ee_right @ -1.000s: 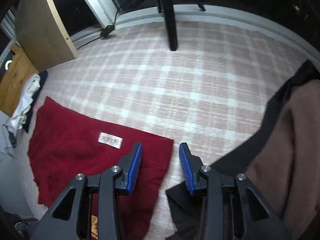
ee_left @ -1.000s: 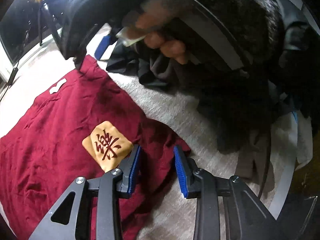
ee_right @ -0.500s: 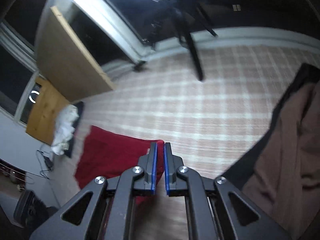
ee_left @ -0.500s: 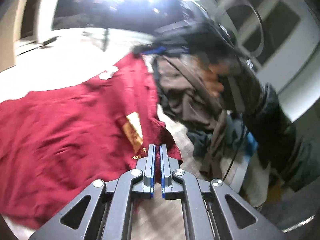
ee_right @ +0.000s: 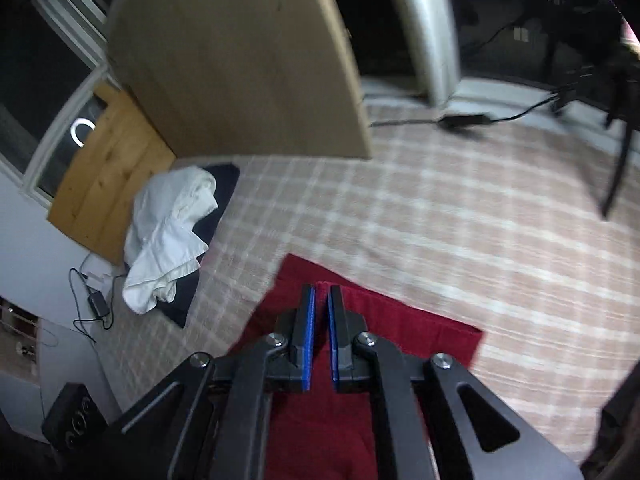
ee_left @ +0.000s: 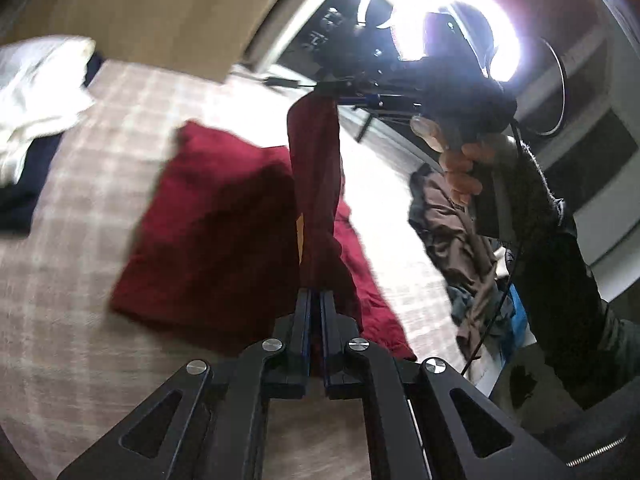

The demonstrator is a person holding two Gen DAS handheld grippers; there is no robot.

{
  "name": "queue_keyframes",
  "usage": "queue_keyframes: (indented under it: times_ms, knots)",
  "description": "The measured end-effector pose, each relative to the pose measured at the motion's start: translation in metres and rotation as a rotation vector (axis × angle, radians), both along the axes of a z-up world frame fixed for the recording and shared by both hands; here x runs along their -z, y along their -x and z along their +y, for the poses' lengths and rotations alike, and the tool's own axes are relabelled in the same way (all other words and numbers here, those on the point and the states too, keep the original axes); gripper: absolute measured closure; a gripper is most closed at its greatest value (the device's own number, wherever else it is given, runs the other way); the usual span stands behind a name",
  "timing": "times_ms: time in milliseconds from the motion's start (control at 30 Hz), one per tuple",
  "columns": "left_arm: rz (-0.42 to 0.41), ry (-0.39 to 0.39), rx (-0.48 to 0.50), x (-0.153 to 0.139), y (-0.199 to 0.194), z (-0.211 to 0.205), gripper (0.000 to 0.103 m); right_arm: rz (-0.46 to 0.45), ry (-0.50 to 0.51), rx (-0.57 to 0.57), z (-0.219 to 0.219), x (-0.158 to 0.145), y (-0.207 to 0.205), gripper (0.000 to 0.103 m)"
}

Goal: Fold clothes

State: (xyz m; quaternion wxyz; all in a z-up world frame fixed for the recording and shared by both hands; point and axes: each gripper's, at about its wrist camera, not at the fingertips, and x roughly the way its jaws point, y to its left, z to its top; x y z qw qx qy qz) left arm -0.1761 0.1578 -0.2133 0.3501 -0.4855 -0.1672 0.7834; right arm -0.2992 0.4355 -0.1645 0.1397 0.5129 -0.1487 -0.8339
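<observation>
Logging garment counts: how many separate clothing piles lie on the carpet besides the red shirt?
2: a white-and-navy pile beside the wooden board, and a brown-and-dark heap near the person's hand. More may be hidden.

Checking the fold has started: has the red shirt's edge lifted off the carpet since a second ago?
Yes. The red shirt edge now hangs between left gripper and right gripper, above the plaid carpet.

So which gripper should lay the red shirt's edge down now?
Probably both together: the left gripper and right gripper each pinch the dark red cotton shirt, its edge stretched between them above the checked blanket.
</observation>
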Motion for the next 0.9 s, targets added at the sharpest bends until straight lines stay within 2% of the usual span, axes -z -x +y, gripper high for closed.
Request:
queue_keyframes:
  times_ms: [133,267,367,433,500,533,600,633,700,733,767,833,900]
  knots:
    - [-0.031,-0.012,-0.032,0.017,0.014,-0.025,0.100,-0.034,-0.033,0.013,-0.030,0.023,0.023,0.097]
    - [-0.044,-0.006,-0.036,0.026,0.023,-0.038,0.100,-0.066,-0.036,0.031,-0.042,0.036,0.039,0.097]
    - [-0.066,0.018,-0.026,0.034,0.030,-0.042,0.099,-0.113,-0.016,-0.015,-0.055,0.051,0.052,0.095]
    - [-0.100,0.041,-0.028,0.039,0.033,-0.046,0.100,-0.110,0.004,-0.027,-0.057,0.049,0.053,0.088]
    - [-0.115,0.067,-0.036,0.039,0.033,-0.054,0.100,-0.091,0.028,-0.028,-0.055,0.042,0.051,0.088]
    - [-0.110,0.078,-0.041,0.034,0.033,-0.058,0.100,-0.073,0.045,-0.025,-0.052,0.036,0.048,0.085]
    - [-0.084,0.091,-0.043,0.020,0.038,-0.066,0.099,-0.004,0.079,0.012,-0.028,0.015,0.029,0.068]
    - [-0.068,0.096,-0.043,0.012,0.041,-0.069,0.096,0.030,0.084,0.036,-0.015,0.005,0.018,0.054]
    - [-0.031,0.115,-0.032,-0.002,0.057,-0.062,0.088,0.071,0.027,0.108,0.011,-0.002,-0.005,0.051]
    - [-0.017,0.128,-0.027,-0.007,0.070,-0.053,0.080,0.068,-0.022,0.150,0.025,0.000,-0.016,0.051]
    - [-0.012,0.141,-0.017,-0.010,0.083,-0.042,0.078,0.056,-0.056,0.187,0.037,0.005,-0.026,0.051]
    - [0.001,0.165,0.003,-0.016,0.110,-0.020,0.073,-0.006,-0.065,0.241,0.061,0.025,-0.042,0.051]
    - [0.017,0.197,0.019,-0.015,0.135,0.007,0.073,-0.061,-0.015,0.293,0.079,0.044,-0.050,0.051]
